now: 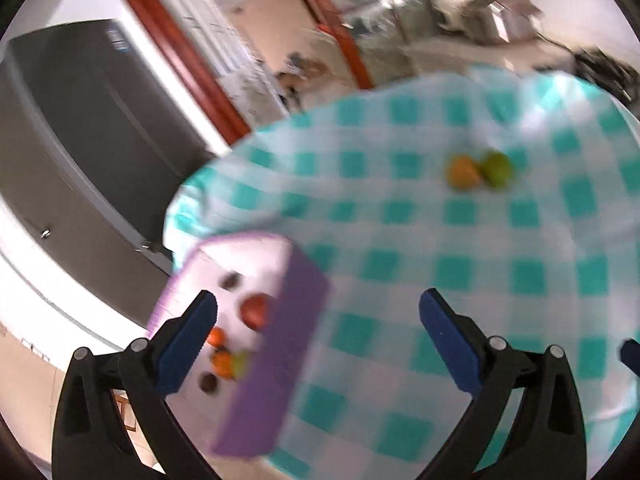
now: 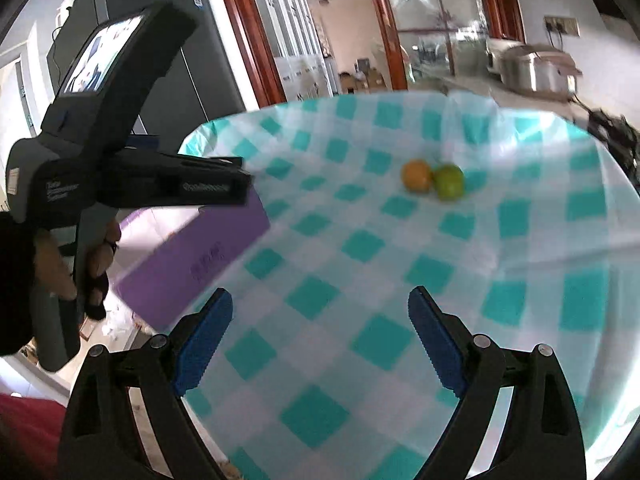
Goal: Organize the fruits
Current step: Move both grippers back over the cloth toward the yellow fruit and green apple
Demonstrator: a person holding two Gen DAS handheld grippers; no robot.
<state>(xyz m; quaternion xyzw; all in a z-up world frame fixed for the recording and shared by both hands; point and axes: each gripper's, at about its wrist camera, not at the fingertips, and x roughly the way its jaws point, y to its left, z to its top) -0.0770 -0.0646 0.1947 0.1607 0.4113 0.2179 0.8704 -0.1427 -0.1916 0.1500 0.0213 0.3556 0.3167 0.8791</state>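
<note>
Although both views are smeared by blur, the main items can be made out. In the left wrist view the purple box (image 1: 276,344) is partly covered by the left finger of the left gripper (image 1: 318,334), and its near end runs to the table edge; the fruits inside, a red one (image 1: 254,312), two small orange ones and two dark ones, are soft shapes whose kinds cannot be told. In the right wrist view most of the box interior is hidden behind the left device (image 2: 120,184) and the person's hand (image 2: 76,264) holding it. The table is covered with a teal-and-white checked cloth (image 2: 360,280); behind it stand a dark refrigerator (image 1: 80,128), red-brown door frames and a counter with a metal appliance (image 2: 536,68). The box sits at the table's left edge, its long axis running from the near edge away toward the far left, open side up. An orange fruit (image 2: 417,176) and a green fruit (image 2: 449,182) lie touching each other out on the cloth, well apart from the box. The left gripper stands wide with nothing between its pads; the right gripper (image 2: 320,338) likewise stands wide and empty over bare cloth.
</note>
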